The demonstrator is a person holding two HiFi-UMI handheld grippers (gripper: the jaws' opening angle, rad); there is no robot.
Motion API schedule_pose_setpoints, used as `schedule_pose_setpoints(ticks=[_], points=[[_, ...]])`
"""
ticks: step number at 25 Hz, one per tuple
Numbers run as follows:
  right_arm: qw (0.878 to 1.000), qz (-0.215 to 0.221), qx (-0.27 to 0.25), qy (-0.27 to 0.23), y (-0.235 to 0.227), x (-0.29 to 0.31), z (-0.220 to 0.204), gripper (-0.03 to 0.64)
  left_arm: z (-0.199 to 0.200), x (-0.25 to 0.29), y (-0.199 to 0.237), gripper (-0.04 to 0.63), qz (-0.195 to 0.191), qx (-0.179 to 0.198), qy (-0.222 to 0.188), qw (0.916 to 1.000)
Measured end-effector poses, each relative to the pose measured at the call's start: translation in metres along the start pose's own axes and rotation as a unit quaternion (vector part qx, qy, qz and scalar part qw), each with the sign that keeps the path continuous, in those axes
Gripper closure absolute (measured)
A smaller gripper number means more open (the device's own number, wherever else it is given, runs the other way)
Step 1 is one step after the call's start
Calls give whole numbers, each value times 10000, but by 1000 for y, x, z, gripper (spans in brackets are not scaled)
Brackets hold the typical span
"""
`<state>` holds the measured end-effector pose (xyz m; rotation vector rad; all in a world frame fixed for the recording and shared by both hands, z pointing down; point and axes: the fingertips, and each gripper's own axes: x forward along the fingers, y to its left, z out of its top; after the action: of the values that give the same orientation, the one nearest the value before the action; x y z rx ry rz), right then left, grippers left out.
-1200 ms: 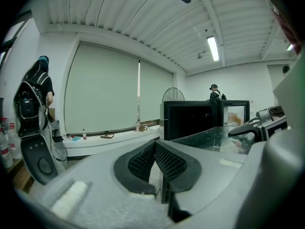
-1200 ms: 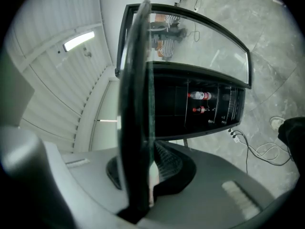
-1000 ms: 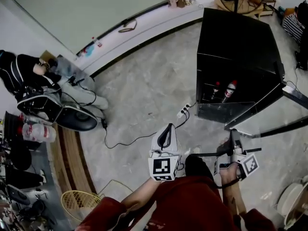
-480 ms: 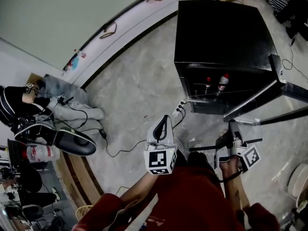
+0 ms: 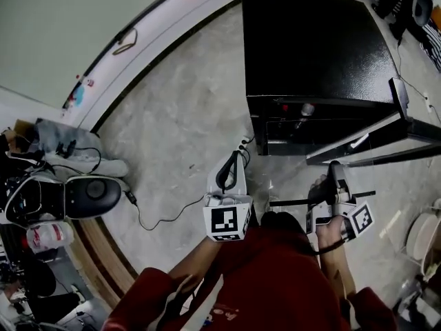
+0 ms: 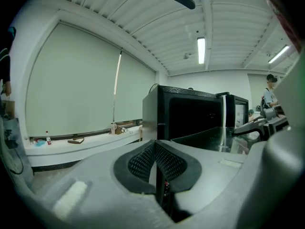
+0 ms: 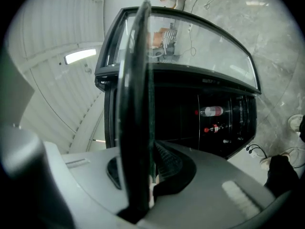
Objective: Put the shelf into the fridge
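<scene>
The right claw point(image 7: 146, 173) is being held clamped on the dark edge of the shelf point(image 7: 136, 94), while the left claw point(image 6: 156, 166) is being carried pinched shut just beside it. Both are being brought nearer the open fridge point(image 5: 310, 54) than a second ago; the shelf is not yet being slid inside.

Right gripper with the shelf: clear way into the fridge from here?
Probably yes. The right gripper is shut on the glass shelf at its edge, the fridge has its door swung open, and the opening faces the gripper. Only bottles show inside.
</scene>
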<state>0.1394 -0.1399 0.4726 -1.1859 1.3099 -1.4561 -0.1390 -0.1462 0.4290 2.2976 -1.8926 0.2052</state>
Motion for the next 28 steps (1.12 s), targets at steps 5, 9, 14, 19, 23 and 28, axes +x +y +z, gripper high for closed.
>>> schedule_pose_setpoints(ticks=[5, 9, 14, 19, 23, 28], points=[[9998, 48, 42, -184, 0, 13, 1, 606, -5, 14, 6, 595, -92, -97, 0, 9999], [9997, 115, 73, -217, -2, 21, 1, 606, -7, 16, 10, 595, -115, -108, -37, 9999], [9995, 190, -82, -235, 1, 42, 3, 606, -13, 20, 11, 595, -142, -60, -24, 9999], [9991, 285, -131, -270, 7, 67, 7, 606, -18, 20, 7, 595, -169, -96, 42, 9998], [9992, 276, -78, -291, 5, 85, 11, 606, -20, 22, 3, 595, -177, -69, 80, 9998], [9993, 217, -32, -301, -3, 103, 15, 606, -21, 25, -3, 595, -163, -32, 101, 9998]])
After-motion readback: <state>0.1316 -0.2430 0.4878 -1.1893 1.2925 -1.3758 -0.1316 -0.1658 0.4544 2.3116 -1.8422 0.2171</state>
